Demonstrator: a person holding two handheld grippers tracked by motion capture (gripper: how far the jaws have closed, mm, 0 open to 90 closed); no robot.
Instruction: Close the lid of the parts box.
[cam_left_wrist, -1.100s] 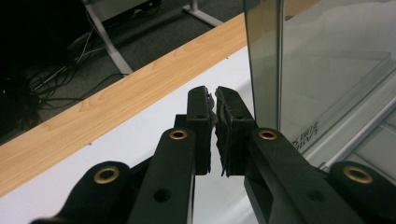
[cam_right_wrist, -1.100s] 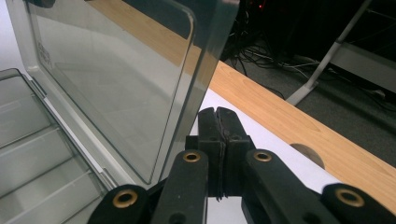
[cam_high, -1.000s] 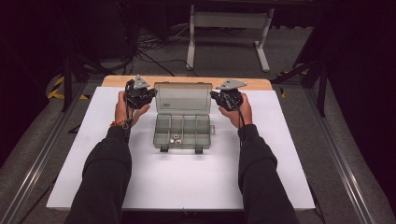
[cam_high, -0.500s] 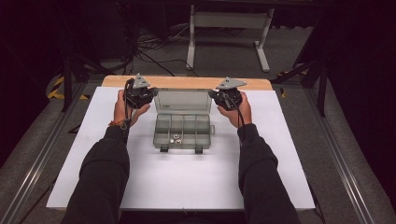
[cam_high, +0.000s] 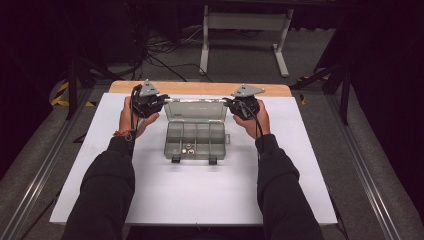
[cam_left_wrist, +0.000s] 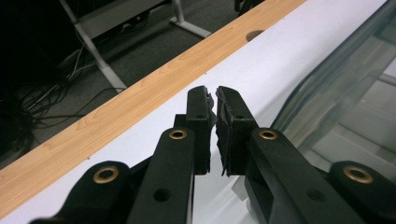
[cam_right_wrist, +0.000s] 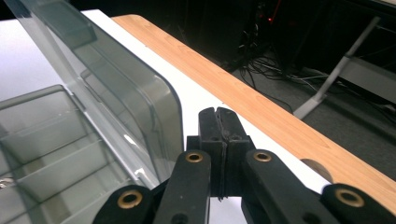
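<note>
Left gripper (cam_left_wrist: 213, 93) jaws nearly closed; right gripper (cam_right_wrist: 218, 113) closed

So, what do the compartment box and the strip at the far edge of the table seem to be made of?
The compartment box looks like clear, slightly smoky plastic with a glossy finish: the white surface shows through its raised lid, and its edges catch highlights. The far strip looks like light wood or a wood-pattern laminate, with visible grain and a matte finish; the pictures do not settle which.
</note>
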